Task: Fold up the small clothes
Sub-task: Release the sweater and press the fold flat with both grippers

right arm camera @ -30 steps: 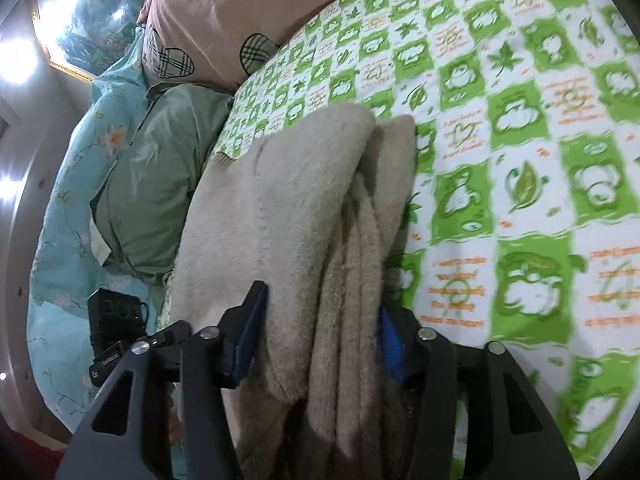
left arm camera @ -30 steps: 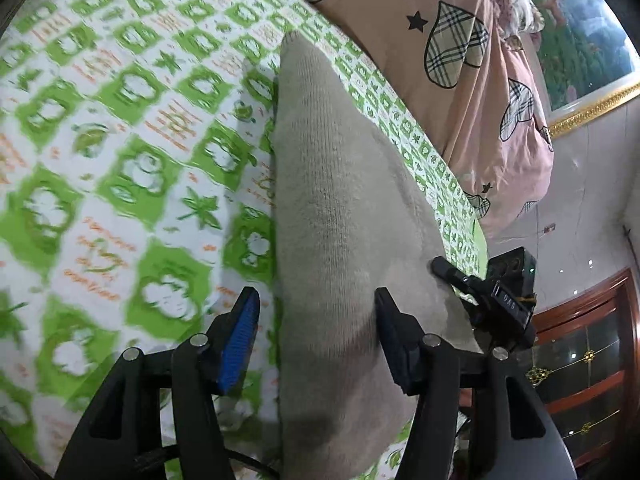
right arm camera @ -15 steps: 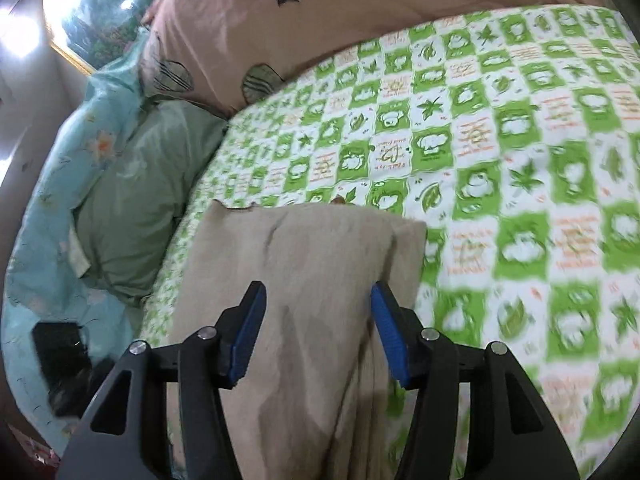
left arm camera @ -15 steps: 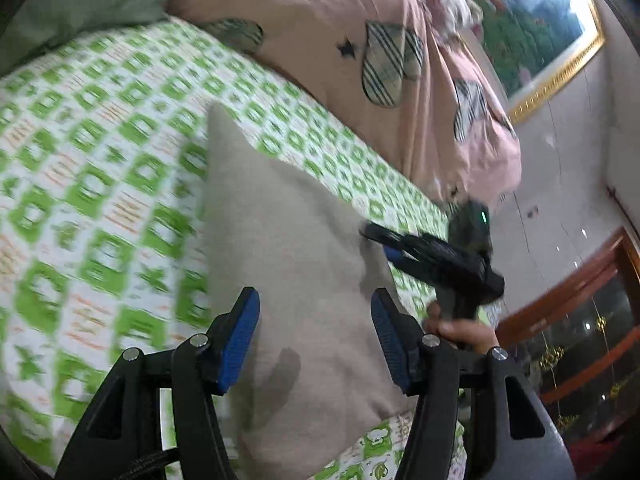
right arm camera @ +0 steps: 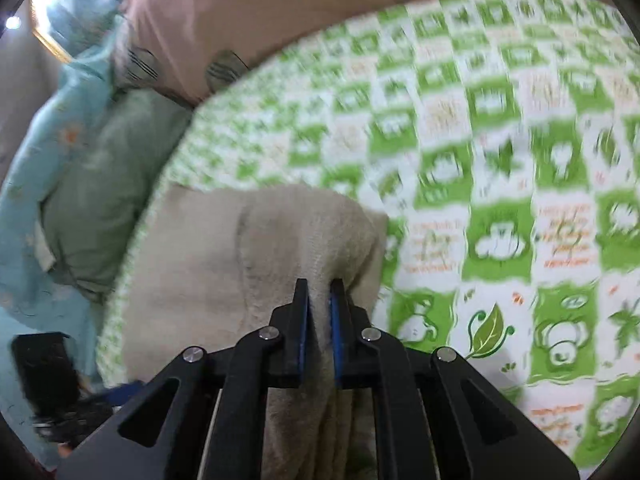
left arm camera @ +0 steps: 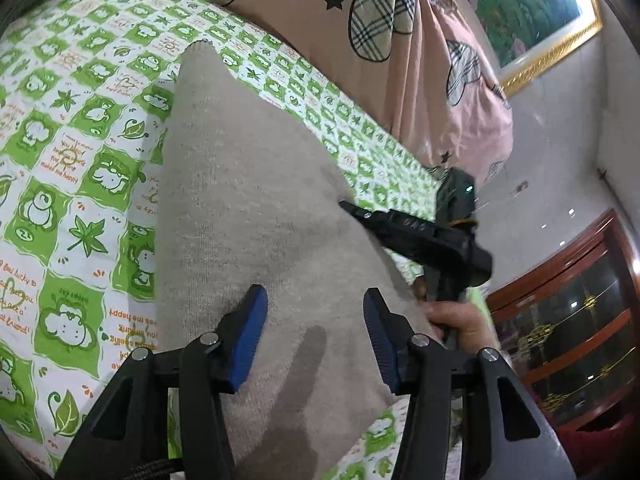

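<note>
A beige knit garment [left arm camera: 248, 208] lies folded on the green-and-white patterned bedsheet [left arm camera: 80, 168]. My left gripper [left arm camera: 314, 308] is open and hovers over the garment's near end, nothing between its blue pads. In the left wrist view the right gripper [left arm camera: 352, 209] reaches the garment's right edge, held by a hand [left arm camera: 460, 320]. In the right wrist view my right gripper [right arm camera: 319, 292] is shut on a thick bunched edge of the beige garment [right arm camera: 224, 264], which hangs between the fingers.
A pink quilt with plaid hearts [left arm camera: 400, 40] is piled at the head of the bed. A green pillow [right arm camera: 92, 184] and a light blue blanket [right arm camera: 28, 168] lie to the left. A wooden glass cabinet [left arm camera: 568, 336] stands beyond the bed edge.
My right gripper has closed on the garment's edge; it was open around it before. My left gripper has stayed open and pulled back over the garment.
</note>
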